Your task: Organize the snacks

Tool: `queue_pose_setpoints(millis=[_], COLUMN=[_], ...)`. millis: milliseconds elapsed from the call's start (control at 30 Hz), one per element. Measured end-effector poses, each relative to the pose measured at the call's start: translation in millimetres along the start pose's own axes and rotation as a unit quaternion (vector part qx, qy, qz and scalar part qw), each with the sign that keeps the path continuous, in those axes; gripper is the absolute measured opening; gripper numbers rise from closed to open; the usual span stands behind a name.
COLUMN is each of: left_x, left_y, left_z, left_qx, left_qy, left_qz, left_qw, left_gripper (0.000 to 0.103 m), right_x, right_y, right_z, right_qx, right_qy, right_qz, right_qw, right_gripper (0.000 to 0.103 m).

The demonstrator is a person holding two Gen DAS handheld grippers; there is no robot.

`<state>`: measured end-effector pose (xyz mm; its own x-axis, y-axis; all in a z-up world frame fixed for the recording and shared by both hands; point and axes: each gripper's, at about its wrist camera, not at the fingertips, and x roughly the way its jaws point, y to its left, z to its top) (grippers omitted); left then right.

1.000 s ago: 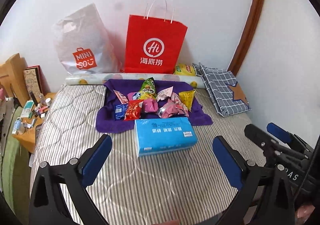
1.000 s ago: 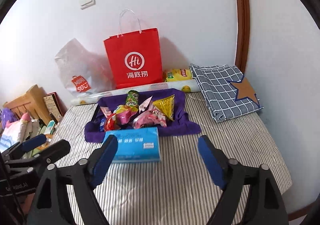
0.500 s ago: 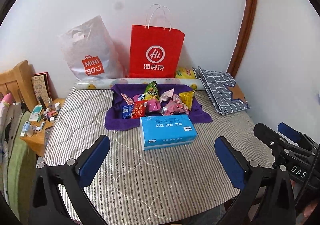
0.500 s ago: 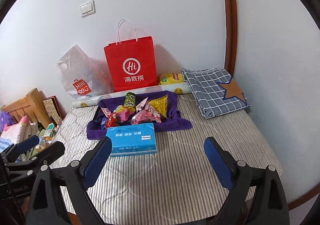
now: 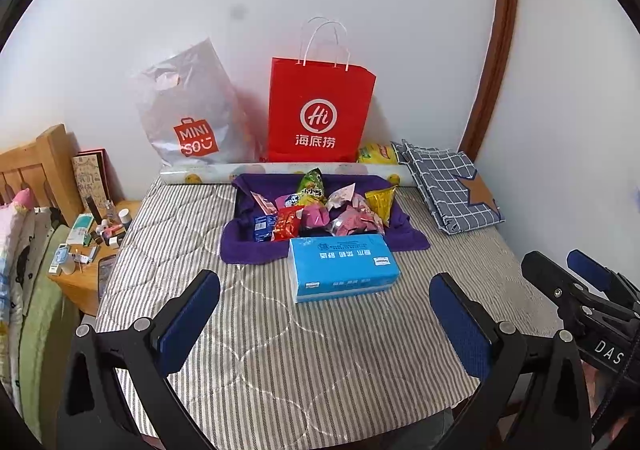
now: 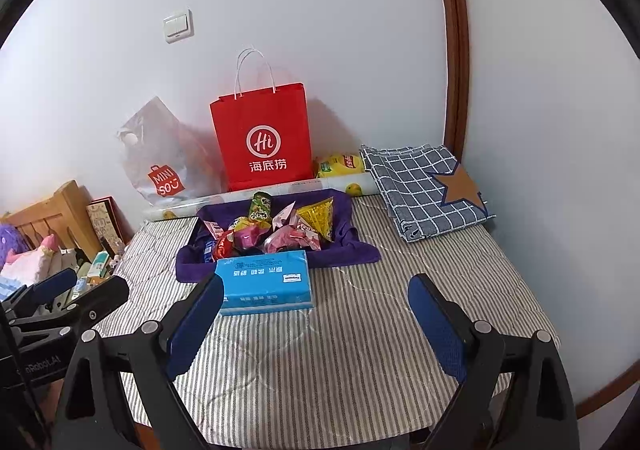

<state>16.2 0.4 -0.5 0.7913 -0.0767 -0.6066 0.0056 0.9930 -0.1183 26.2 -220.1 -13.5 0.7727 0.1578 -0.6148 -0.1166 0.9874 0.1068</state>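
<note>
Several snack packets [image 5: 316,210] [image 6: 276,230] lie heaped in a tray lined with purple cloth [image 5: 244,246] [image 6: 352,254] at the back of the striped table. A blue tissue box [image 5: 344,266] [image 6: 264,282] lies just in front of it. My left gripper [image 5: 324,290] hangs open over the near part of the table, short of the box, with nothing between its fingers. My right gripper [image 6: 316,284] is open too and holds nothing, its left finger overlapping the box's corner in the picture. Each gripper shows at the edge of the other's view.
A red paper bag [image 5: 320,110], a grey Miniso bag [image 5: 188,118], a yellow chip bag [image 5: 378,154] and a paper roll [image 5: 208,174] stand along the wall. A folded checked cloth [image 5: 448,186] lies back right. A cluttered wooden bedside stand [image 5: 84,246] is at the left.
Both grippers have drawn back and slightly up from the snacks, so more wall and the table's near edge show. The right gripper's jaws stand a little wider.
</note>
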Motion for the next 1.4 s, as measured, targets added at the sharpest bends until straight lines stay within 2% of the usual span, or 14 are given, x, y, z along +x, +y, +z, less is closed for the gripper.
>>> queue_pose_setpoints(millis=[1400], left_x=[-8], left_y=[-5], left_z=[0], left_qx=[0.004], left_qy=[-0.008], left_qz=[0.008], left_qw=[0.9999], left_gripper=[0.103], right_x=[-12], right_y=[3], right_z=[-1], right_qx=[-0.003], right_qy=[-0.005], right_qz=[0.004], right_qw=[1.0], right_gripper=[0.094])
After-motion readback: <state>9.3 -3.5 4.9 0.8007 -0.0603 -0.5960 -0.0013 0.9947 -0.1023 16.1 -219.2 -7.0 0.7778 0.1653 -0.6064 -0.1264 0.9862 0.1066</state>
